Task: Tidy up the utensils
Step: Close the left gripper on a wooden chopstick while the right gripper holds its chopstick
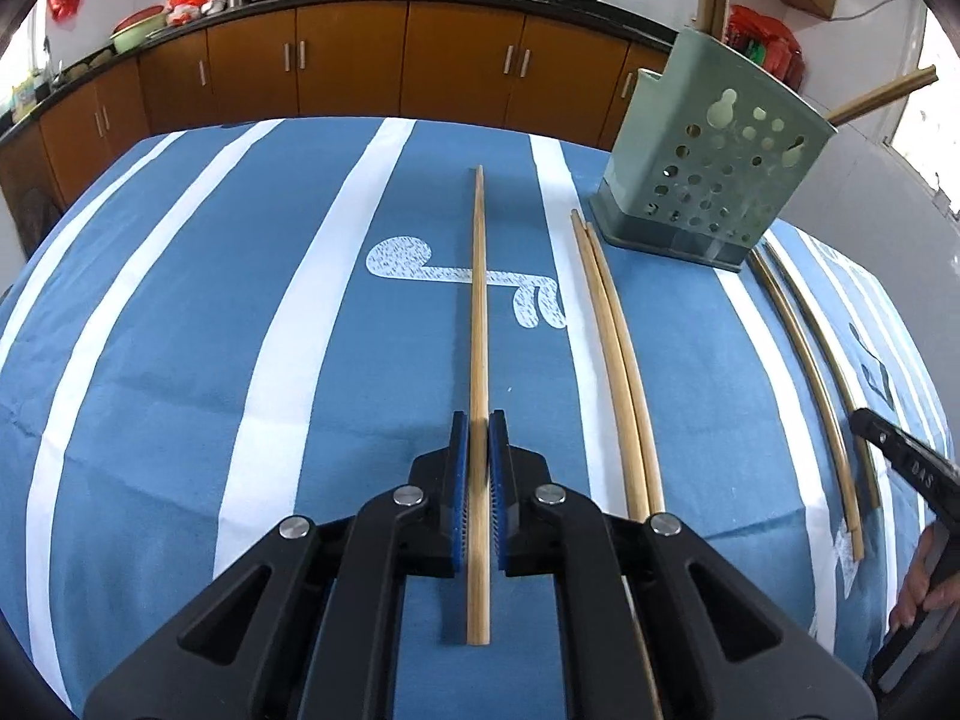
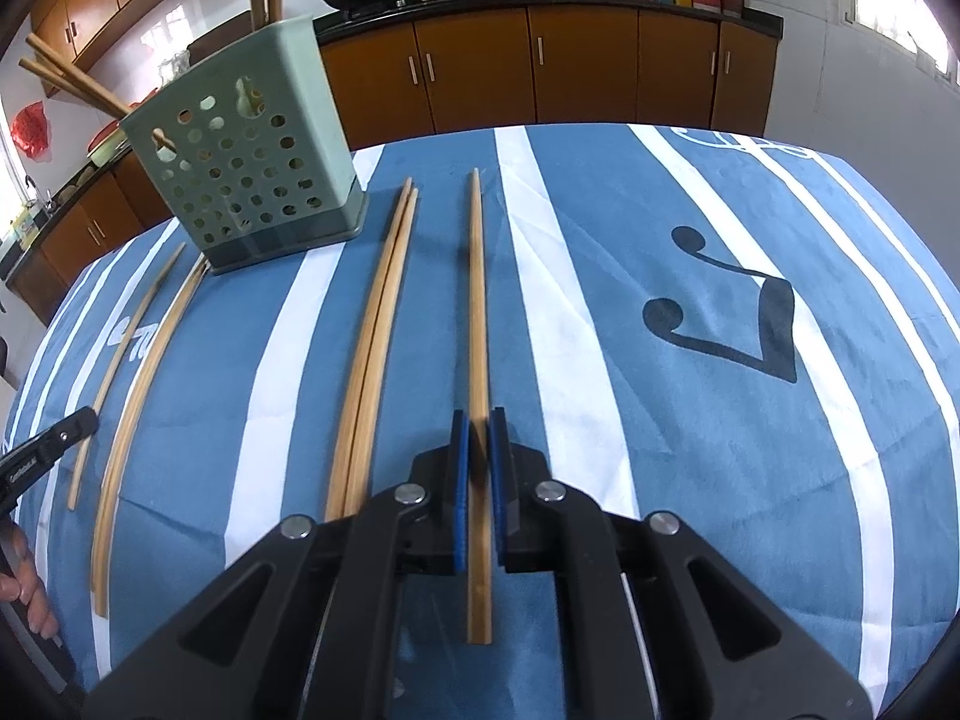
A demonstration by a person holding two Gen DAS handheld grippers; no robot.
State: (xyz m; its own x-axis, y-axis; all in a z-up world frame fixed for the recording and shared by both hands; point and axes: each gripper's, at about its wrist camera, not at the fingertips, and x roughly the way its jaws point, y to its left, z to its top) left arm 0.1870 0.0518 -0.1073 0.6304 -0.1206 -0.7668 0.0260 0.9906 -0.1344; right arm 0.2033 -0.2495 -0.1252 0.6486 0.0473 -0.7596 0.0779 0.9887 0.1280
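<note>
Both tongs grip one bamboo chopstick each: left tongs (image 1: 480,420) hold one chopstick (image 1: 478,300), right tongs (image 2: 479,420) another chopstick (image 2: 477,300), above the worktop (image 1: 240,360); green perforated holder (image 1: 714,180) stands beyond.

We see long tan wooden chopsticks (image 1: 478,324) lying flat on the striped blue cloth, one pair (image 1: 612,354) side by side, more standing in a green holder (image 1: 714,180) with round holes, upright

Blue, white-striped tablecloth (image 1: 180,360); pale green holder (image 1: 714,180); tan chopsticks (image 1: 478,300).
</note>
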